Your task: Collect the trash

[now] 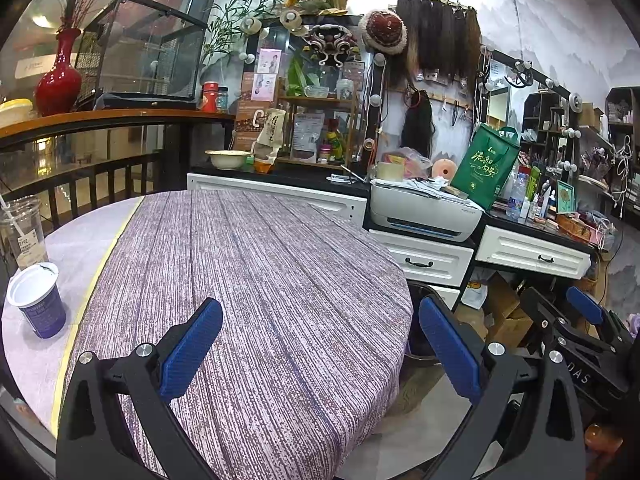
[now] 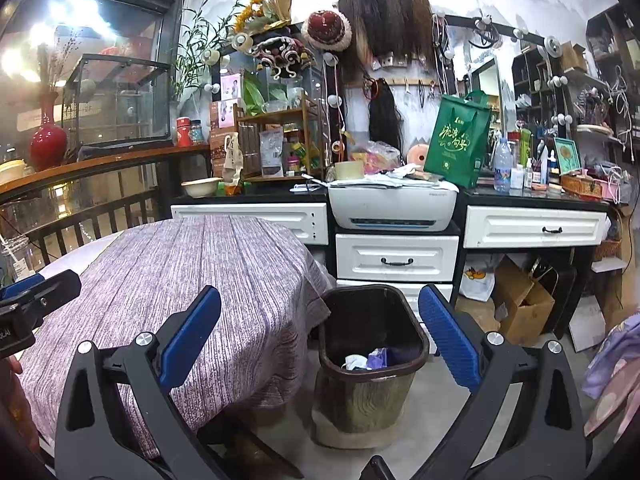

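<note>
Both views look forward along their own jaws toward the printer [image 1: 426,210] on the far white cabinets. The left wrist view sits low and close over the cloth-covered desk [image 1: 256,280]. The right wrist view hangs off the desk's [image 2: 180,272] edge — above the trash bin [image 2: 372,364]. Both share printer [image 2: 394,206], cabinets and desk.

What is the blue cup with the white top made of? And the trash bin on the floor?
The blue cup looks like thin plastic or coated paper: smooth printed wall, white rim, lid peeled open. I can't tell which. The trash bin looks like hard plastic: a smooth, dark brown rim and inside, with a wood-grain pattern on its outer wall.
</note>
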The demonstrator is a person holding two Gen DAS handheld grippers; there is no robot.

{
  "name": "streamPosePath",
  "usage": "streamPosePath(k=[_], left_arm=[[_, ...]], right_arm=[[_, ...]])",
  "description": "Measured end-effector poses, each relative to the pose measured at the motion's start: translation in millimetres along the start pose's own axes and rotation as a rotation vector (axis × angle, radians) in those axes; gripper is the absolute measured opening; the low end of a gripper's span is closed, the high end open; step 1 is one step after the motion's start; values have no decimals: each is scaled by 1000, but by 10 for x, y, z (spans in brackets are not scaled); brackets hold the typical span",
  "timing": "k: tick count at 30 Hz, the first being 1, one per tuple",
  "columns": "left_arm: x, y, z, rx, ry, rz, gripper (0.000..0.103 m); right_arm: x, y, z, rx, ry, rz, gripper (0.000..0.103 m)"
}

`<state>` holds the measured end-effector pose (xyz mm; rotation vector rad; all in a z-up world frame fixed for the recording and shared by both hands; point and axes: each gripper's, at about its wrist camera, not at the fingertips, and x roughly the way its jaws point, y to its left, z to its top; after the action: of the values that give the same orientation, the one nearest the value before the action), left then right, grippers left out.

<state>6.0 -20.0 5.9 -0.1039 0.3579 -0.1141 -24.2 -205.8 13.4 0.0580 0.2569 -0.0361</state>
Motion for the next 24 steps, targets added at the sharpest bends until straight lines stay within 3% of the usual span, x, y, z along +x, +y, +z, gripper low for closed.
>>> streamPosePath(k=[24], left_arm=[[-53, 45, 35, -16, -16, 4, 98]], right_arm=[[45, -70, -11, 7, 18, -3, 97]])
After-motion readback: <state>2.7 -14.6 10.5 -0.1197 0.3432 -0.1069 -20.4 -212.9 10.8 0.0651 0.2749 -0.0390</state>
